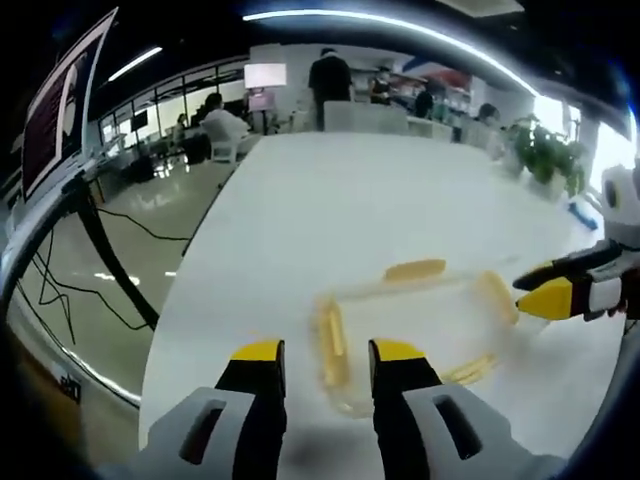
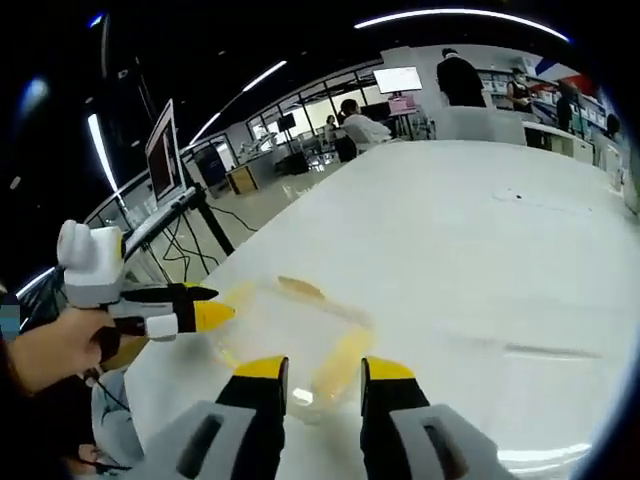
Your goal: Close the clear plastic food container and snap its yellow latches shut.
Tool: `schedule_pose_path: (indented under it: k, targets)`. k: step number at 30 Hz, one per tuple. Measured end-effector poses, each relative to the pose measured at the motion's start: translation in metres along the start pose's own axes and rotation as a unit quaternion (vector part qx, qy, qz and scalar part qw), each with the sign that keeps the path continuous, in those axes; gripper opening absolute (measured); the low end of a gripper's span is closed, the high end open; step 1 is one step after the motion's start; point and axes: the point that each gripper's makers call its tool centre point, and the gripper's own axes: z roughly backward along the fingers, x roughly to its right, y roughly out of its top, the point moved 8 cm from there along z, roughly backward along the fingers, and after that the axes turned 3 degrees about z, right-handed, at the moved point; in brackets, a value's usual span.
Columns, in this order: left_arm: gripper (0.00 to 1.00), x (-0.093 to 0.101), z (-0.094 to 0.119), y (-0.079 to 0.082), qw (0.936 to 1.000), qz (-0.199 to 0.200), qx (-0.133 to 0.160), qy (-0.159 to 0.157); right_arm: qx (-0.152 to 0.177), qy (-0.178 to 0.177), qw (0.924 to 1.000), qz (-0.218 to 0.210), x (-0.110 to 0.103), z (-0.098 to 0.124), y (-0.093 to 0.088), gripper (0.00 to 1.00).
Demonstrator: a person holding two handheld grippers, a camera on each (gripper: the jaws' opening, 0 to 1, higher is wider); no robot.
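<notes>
left gripper (image 1: 322, 352) jaws parted with a gap between the tips, holding nothing, hovering just short of the near yellow latch (image 1: 332, 342) of the clear plastic container (image 1: 410, 335). right gripper (image 2: 313, 372) same: jaws apart, empty, aimed at the latch (image 2: 342, 362) on its side of the container (image 2: 285, 335). in the left gripper view the right gripper (image 1: 560, 290) comes in at the container's right end with its tips looking nearly together.

my read: lid looks seated already, latches not yet snapped. to do it well, pin one end with one gripper and press the latch on the other side flat with a jaw tip, then work round; push down and inward, or the light box will skid on the white table (image 1: 330, 210).

contents: looks empty, but it's clear and blurred, so can't be sure. further latches on the far side (image 1: 415, 268) and right end (image 1: 497, 296).
</notes>
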Motion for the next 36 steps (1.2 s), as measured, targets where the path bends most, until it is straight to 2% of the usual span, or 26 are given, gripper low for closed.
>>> schedule_pose_path:
  k: [5,13,21,25,29,31,36]
  targets:
    - [0.26,0.0,-0.003,0.0,1.0,-0.002,-0.001,0.002,-0.001,0.0,1.0,0.009,-0.003,-0.005,0.0,0.22]
    - [0.18,-0.005,-0.004,0.002,1.0,-0.007,-0.001,0.005,-0.005,-0.001,1.0,0.001,0.001,-0.008,-0.001,0.13]
    - [0.04,0.003,-0.005,0.002,0.9997,-0.022,0.0,-0.011,-0.011,-0.002,0.9999,-0.003,0.003,-0.011,-0.004,0.11]
    - [0.03,0.002,-0.005,0.002,0.9996,-0.027,-0.001,-0.001,-0.013,0.007,0.9999,-0.004,0.002,-0.011,-0.004,0.1]
    - [0.03,0.0,-0.003,0.001,0.9996,-0.029,-0.003,0.002,-0.007,0.001,1.0,0.0,0.002,-0.008,0.0,0.05]
    - [0.03,0.0,-0.002,0.001,0.9994,-0.035,-0.004,0.0,-0.009,0.002,0.9998,-0.019,0.004,-0.008,-0.001,0.04]
    - [0.02,0.002,-0.001,0.003,0.999,-0.043,0.002,0.007,-0.01,-0.003,0.9999,-0.013,0.002,-0.006,-0.002,0.04]
